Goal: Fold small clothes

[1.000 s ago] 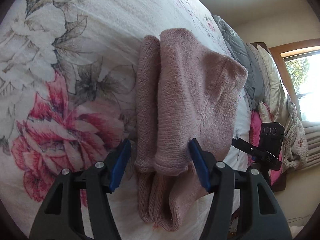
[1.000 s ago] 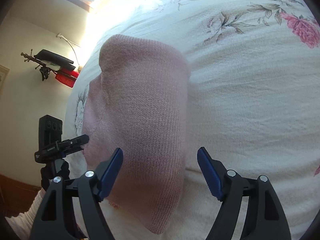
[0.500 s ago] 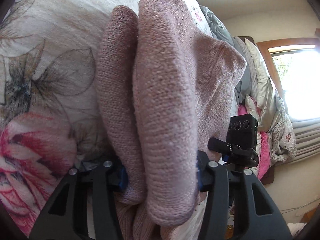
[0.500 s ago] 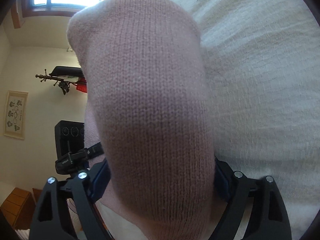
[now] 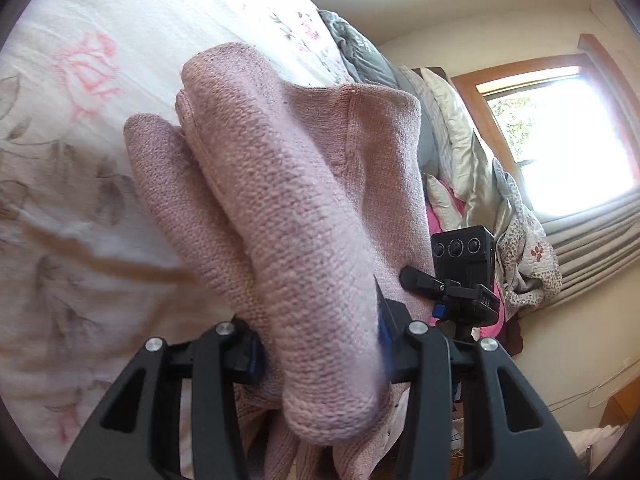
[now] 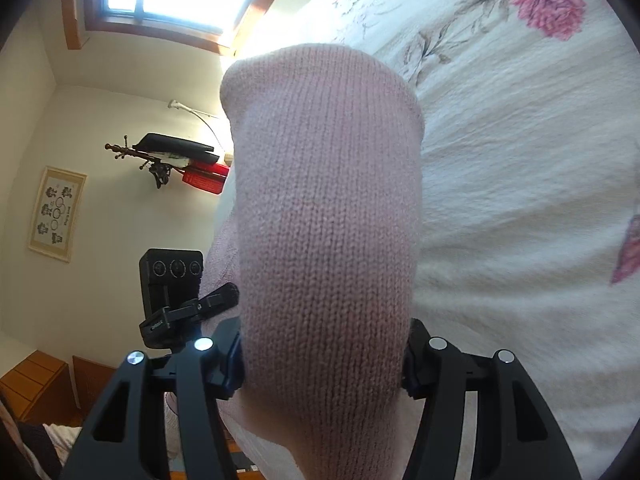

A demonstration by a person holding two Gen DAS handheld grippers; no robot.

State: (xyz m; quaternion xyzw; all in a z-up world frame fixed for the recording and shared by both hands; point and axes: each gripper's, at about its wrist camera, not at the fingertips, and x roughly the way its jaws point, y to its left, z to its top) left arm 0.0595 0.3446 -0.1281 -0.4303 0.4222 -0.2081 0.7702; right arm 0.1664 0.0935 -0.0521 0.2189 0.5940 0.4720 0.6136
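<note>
Since half a second ago, both of my tongs have lifted the folded dusty-pink knitted sweater (image 5: 304,208) a little off the bed, and more of the white floral bedspread (image 5: 80,80) shows around it than before. My left tongs (image 5: 320,344) are clamped narrow on the thick near roll of knit, blue pads pressed into it on both sides; a second, thinner fold lies just beside it toward 9 o'clock. My right tongs (image 6: 324,360) pinch the other end of the same sweater (image 6: 328,216), which bulges up between the two black arms and fills the middle of the view. At 3 o'clock from the left tongs I see the black camera block (image 5: 464,256) of my other tool, with grey and cream pillows (image 5: 452,128) beyond it.
</note>
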